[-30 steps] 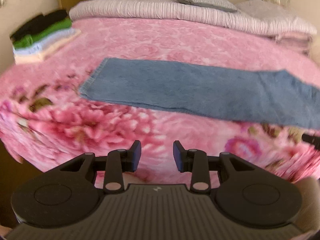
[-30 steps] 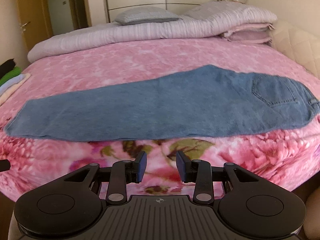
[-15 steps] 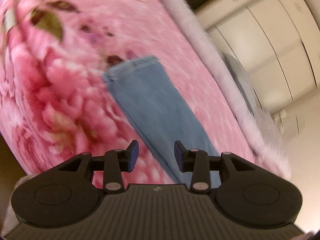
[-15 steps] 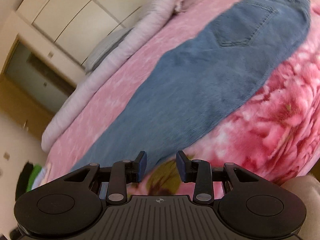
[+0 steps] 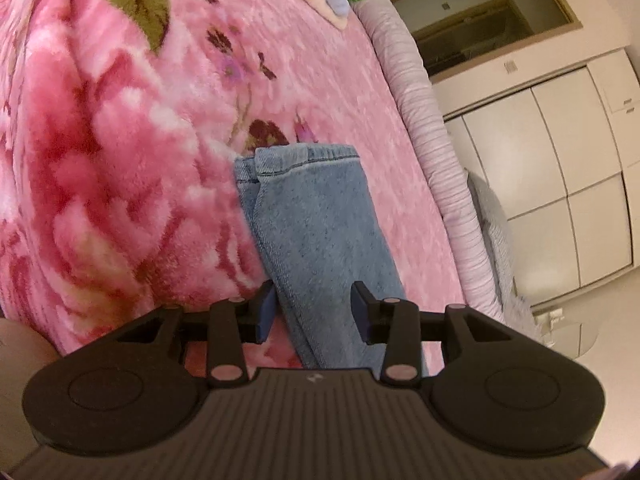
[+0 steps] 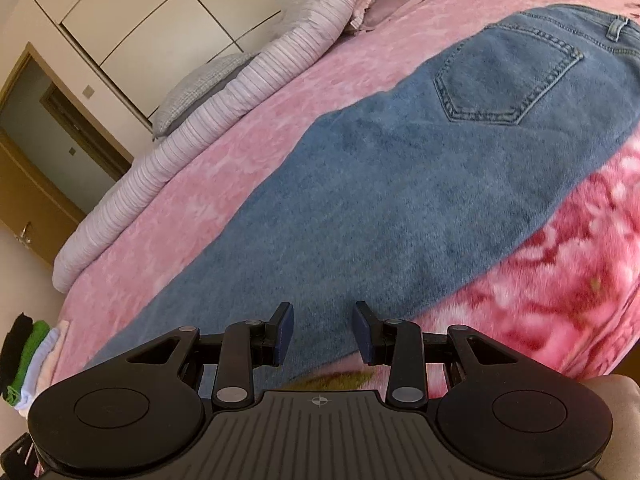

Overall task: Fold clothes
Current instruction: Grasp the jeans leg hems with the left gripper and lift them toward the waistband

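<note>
Jeans [image 6: 400,208] lie flat, folded lengthwise, along the near edge of the bed [image 5: 120,160], back pocket up at the waist end. Left claw [image 5: 312,312] hovers over the leg near the hem, jaws opening, denim seen between them but pads not pressing. Right claw [image 6: 323,330] released, over the thigh part by the near edge. Stack of folded clothes [image 6: 28,360] at the bed's far-left corner. Striped quilt [image 6: 240,92] along the far edge.

Jeans [image 6: 380,200]: one pair, folded lengthwise; one back pocket [image 6: 508,80] showing
Grippers: two; left gripper [image 5: 314,312]; right gripper [image 6: 324,334]
Stacked folded clothes [image 6: 30,364]: one pile; four colours visible
Blanket [image 5: 120,140]: one
Pillow [image 6: 196,88]: one
</note>
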Tool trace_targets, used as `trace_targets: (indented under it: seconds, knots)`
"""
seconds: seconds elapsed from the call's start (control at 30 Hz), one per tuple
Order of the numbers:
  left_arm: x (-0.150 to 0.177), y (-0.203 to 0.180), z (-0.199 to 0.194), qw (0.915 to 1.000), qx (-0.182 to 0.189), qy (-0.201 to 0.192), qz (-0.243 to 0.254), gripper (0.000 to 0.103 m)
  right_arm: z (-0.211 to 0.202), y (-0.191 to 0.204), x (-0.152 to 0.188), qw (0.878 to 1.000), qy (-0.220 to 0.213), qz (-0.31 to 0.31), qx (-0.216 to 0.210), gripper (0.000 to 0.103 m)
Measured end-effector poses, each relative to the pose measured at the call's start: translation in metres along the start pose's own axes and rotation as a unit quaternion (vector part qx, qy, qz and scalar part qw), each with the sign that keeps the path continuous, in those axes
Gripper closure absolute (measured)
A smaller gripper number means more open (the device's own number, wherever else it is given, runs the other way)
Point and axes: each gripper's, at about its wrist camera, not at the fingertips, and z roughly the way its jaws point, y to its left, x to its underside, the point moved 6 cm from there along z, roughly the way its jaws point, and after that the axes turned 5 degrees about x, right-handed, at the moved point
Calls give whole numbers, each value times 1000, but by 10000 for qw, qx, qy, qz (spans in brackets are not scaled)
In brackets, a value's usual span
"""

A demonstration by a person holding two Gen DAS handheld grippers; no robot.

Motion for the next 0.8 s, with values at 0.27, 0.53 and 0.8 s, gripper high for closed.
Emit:
trace_targets:
  seconds: [0.27,0.53,0.8]
  knots:
    - [7,-38,10,9824,-711,-20,1725,93,-6,-11,-6,9998,-179,-29,2,66]
    - [75,-162,6,8936,24,-112,4488,96,-35,-50,-32,9968,-746,143,248,66]
    - [271,-224,27,7708,1738,1727,5881,85,-53,-77,-55,9923,-1105,436,339,66]
